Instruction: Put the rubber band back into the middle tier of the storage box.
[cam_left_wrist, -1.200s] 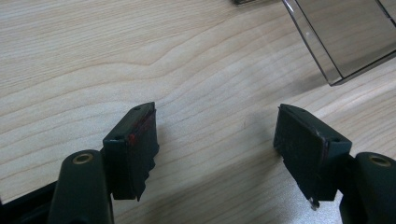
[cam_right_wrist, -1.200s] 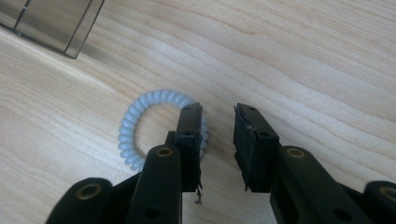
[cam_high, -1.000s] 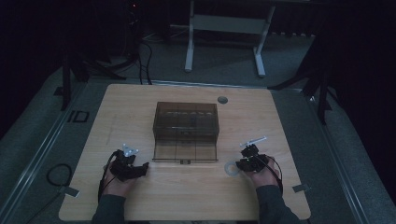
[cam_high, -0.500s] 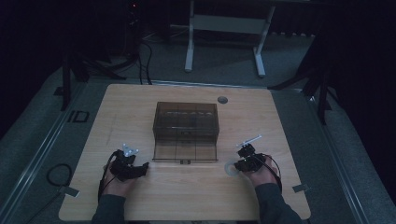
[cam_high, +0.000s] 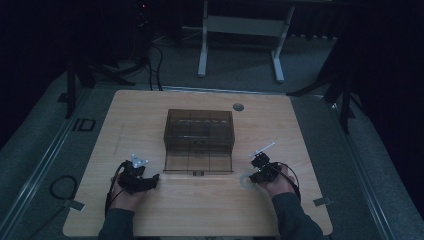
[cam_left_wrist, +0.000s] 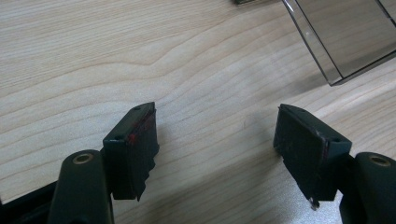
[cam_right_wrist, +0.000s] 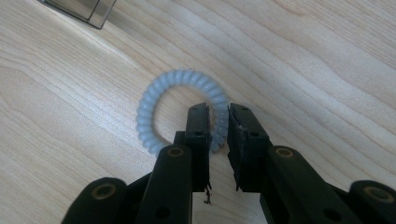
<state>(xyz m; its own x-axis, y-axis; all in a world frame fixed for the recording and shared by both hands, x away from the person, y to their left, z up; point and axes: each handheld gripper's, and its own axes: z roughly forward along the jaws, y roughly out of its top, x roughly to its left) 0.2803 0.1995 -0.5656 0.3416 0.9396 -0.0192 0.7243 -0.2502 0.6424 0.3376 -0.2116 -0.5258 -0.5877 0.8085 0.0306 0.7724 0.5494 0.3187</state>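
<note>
Smoky transparent plastic box (cam_high: 199, 140) mid-table, contents unclear, pale coiled hair tie (cam_right_wrist: 180, 109) pinched in narrowed, just-closing right gripper (cam_right_wrist: 218, 116), left gripper (cam_left_wrist: 215, 135) wide, empty

Dark lab — lone wooden table (cam_high: 200, 210), floor cables (cam_high: 160, 55), equipment stands (cam_high: 240, 25)

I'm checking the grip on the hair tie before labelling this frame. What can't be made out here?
- Coil hair tie: right gripper jaws cover its near stretch in the right gripper view; pad contact hidden.
- Smoky plastic box: dim high view, contents unreadable.
- Left gripper view: the box is cut off by the frame edge.
</note>
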